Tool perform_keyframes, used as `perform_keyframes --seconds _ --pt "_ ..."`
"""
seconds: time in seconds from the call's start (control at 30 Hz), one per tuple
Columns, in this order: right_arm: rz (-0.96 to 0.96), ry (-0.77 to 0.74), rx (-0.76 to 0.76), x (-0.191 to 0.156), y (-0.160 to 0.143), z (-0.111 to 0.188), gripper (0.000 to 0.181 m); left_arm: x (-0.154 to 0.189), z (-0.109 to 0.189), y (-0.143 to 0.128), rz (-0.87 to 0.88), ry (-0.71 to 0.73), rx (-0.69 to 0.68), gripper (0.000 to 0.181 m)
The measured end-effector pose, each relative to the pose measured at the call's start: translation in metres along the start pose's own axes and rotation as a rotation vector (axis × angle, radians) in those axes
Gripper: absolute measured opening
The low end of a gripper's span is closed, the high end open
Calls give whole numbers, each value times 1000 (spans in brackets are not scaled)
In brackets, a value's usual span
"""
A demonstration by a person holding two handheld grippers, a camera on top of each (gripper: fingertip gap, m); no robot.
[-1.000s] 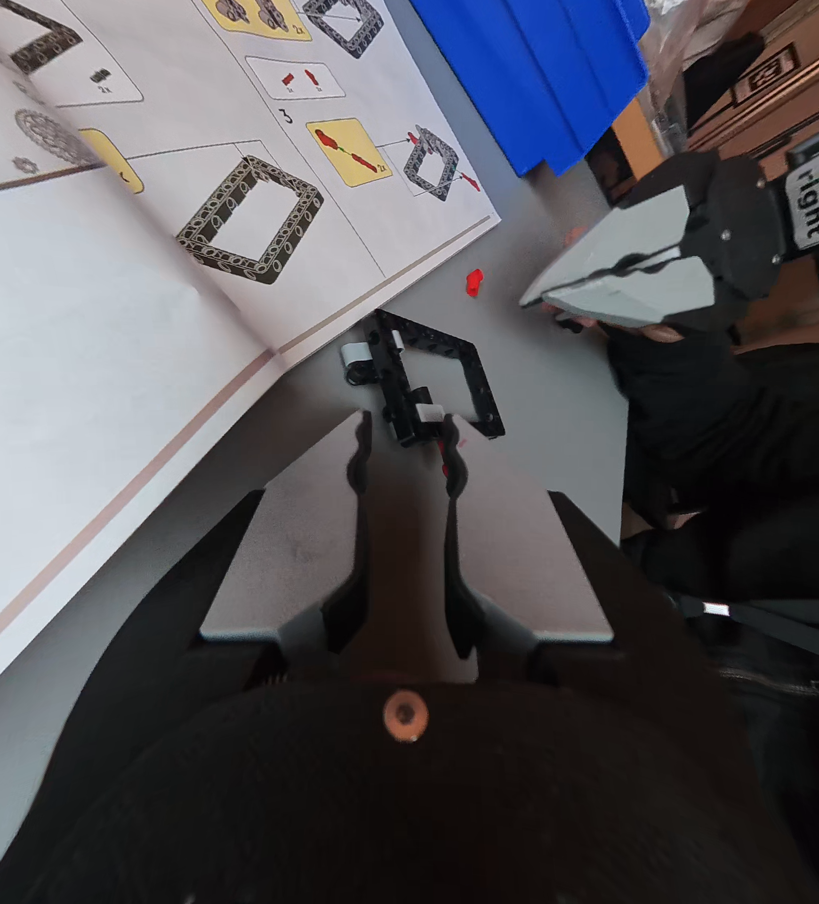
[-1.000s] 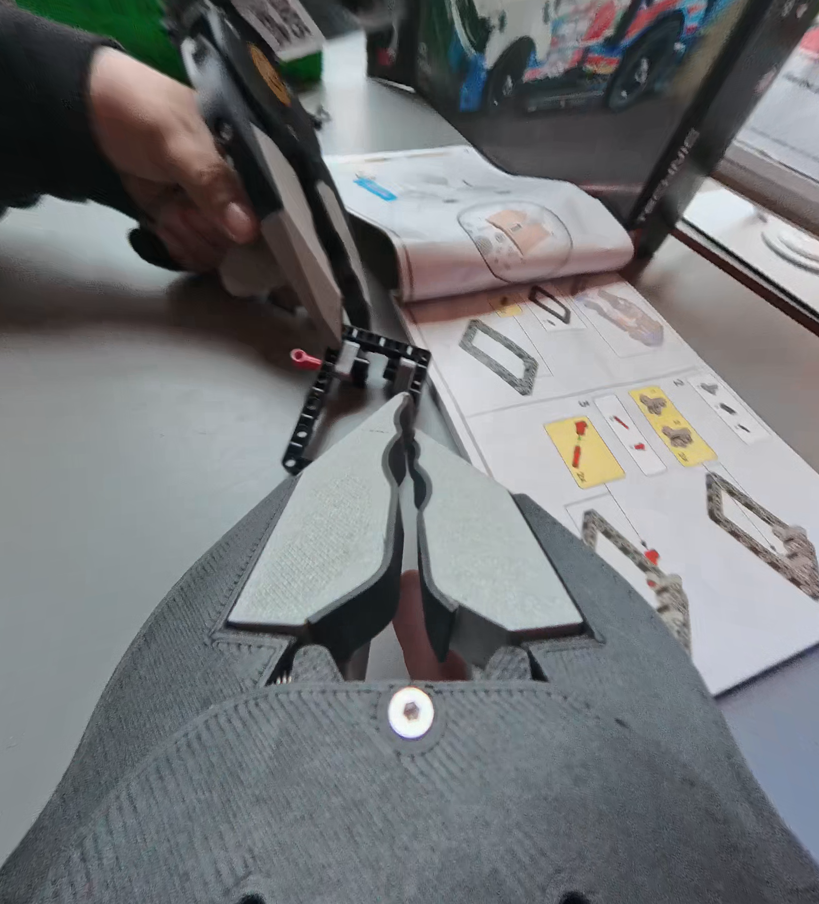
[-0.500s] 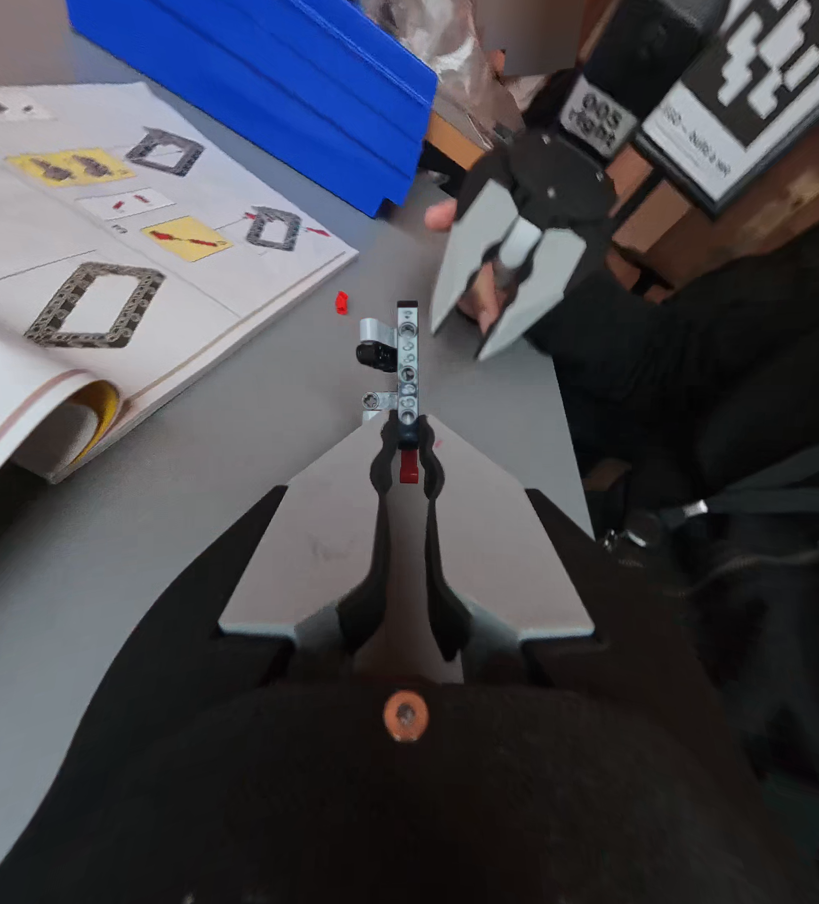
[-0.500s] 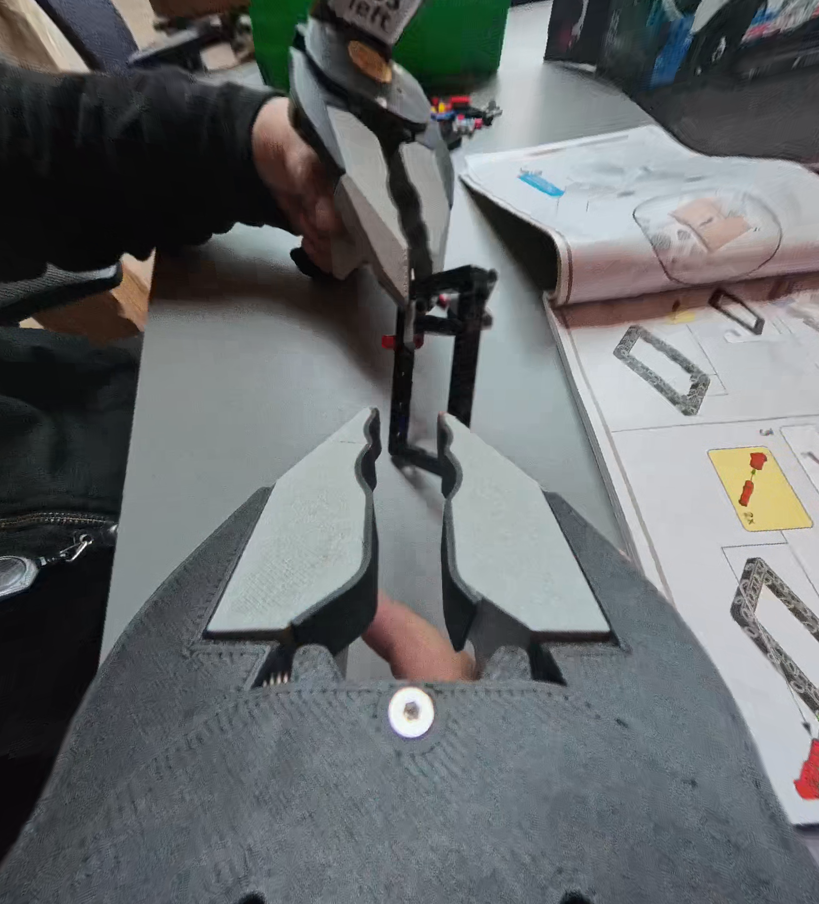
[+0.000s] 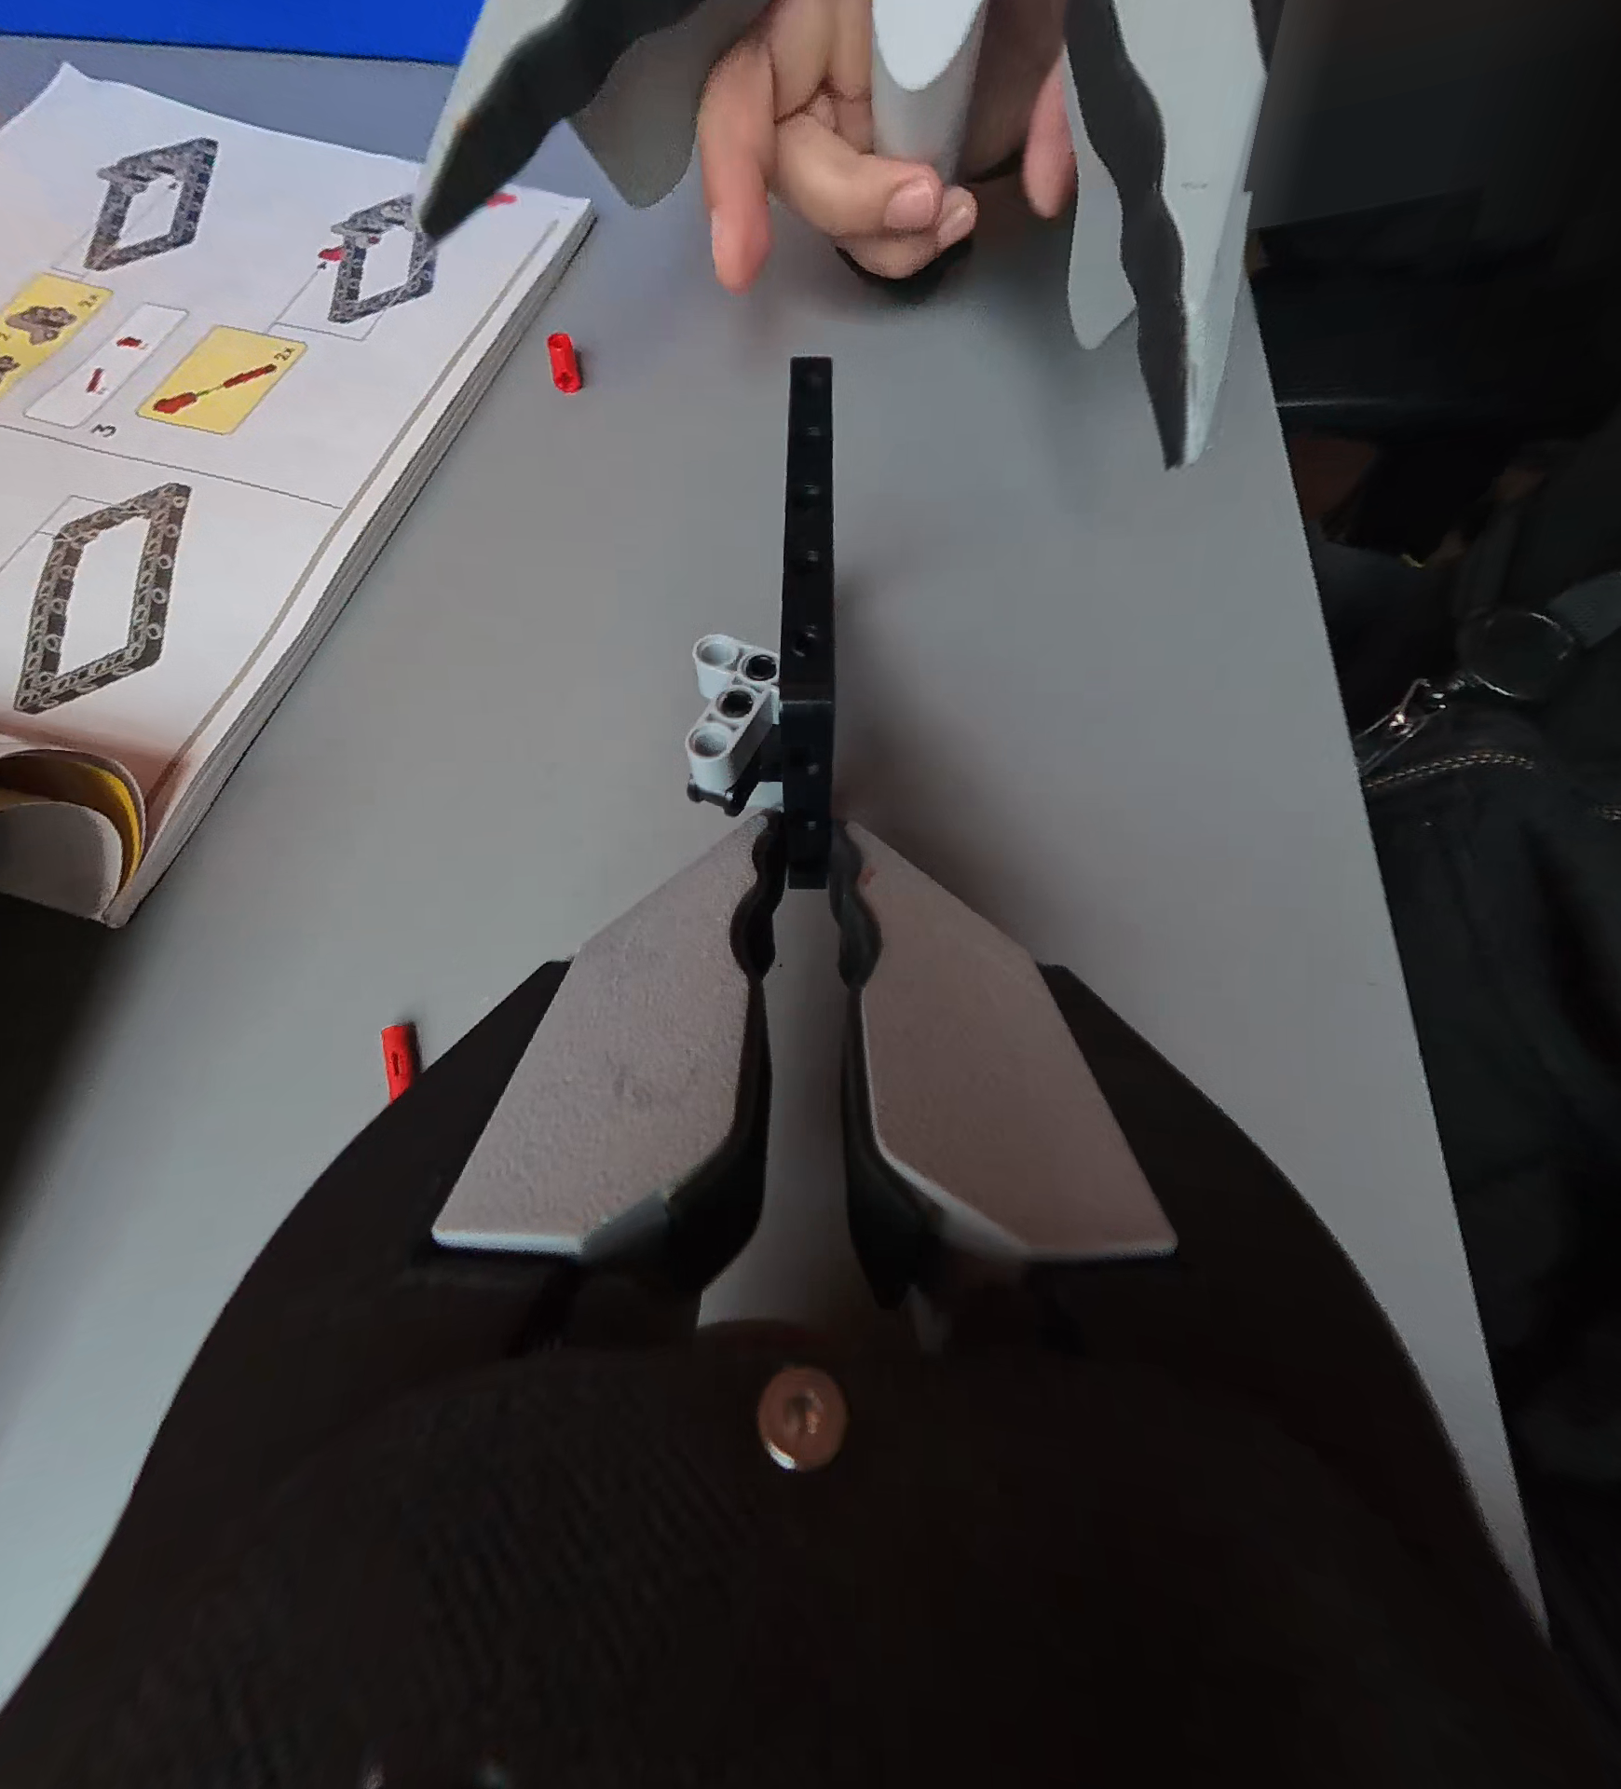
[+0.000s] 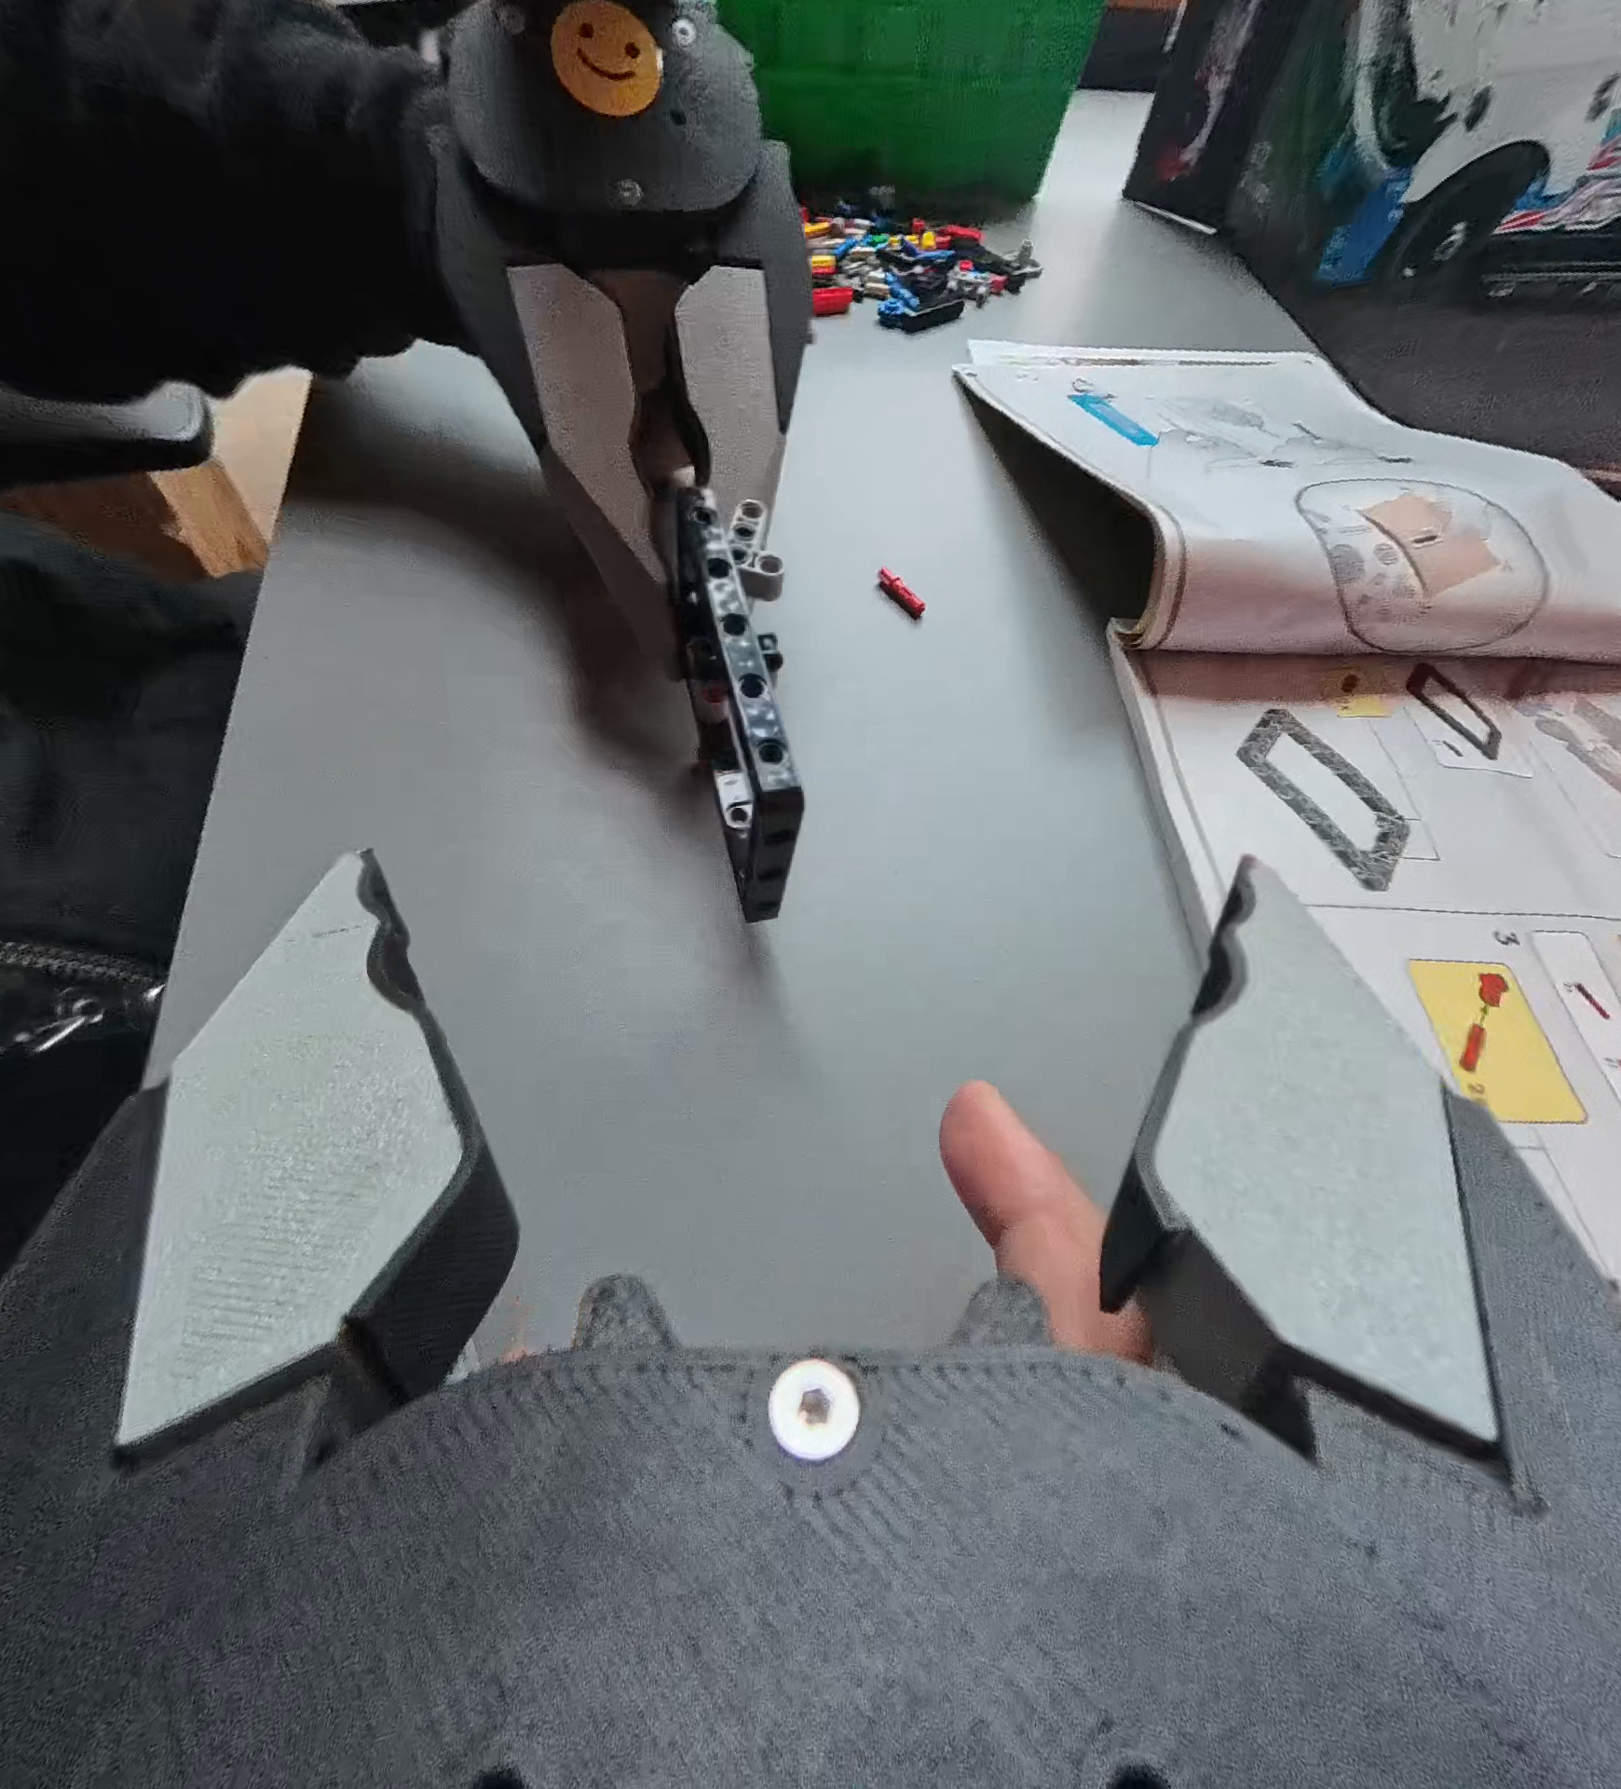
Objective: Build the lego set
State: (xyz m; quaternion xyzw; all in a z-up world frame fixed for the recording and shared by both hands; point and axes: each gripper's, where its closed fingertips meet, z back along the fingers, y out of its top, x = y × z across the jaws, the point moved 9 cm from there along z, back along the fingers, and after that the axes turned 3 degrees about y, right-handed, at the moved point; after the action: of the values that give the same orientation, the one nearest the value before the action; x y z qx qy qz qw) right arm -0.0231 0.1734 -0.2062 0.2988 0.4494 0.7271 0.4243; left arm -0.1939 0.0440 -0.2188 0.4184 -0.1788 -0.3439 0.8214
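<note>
On grey table point(image 5: 497, 678): one black frame point(image 5: 809, 620), two red pins point(image 5: 564, 362), two grippers.

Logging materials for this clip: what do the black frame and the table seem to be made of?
Black frame: looks like moulded hard plastic, semi-gloss; light glints along its row of round holes. It is held in the left tool.
Table: smooth matt grey top, probably laminate; even colour, no grain, only faint soft reflections.
</note>
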Motion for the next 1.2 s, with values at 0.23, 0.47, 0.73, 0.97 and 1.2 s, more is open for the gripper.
perform_keyframes --seconds 0.23,0.47,0.73,0.97,1.2 --pt "42 18 -28 -2 -3 -3 126 -1 -1 0 1 47 -16 6" --pt "41 121 70 -1 -2 7 35 17 -1 -1 -245 171 -3 6" --pt "119 102 78 -14 -1 10 54 49 -7 -20 -751 447 -90 14" --pt "105 37 55 -15 -3 10 60 52 16 -24 -531 345 -7 46" --pt "229 -94 79 -17 0 14 68 48 28 -28 -493 401 16 44"
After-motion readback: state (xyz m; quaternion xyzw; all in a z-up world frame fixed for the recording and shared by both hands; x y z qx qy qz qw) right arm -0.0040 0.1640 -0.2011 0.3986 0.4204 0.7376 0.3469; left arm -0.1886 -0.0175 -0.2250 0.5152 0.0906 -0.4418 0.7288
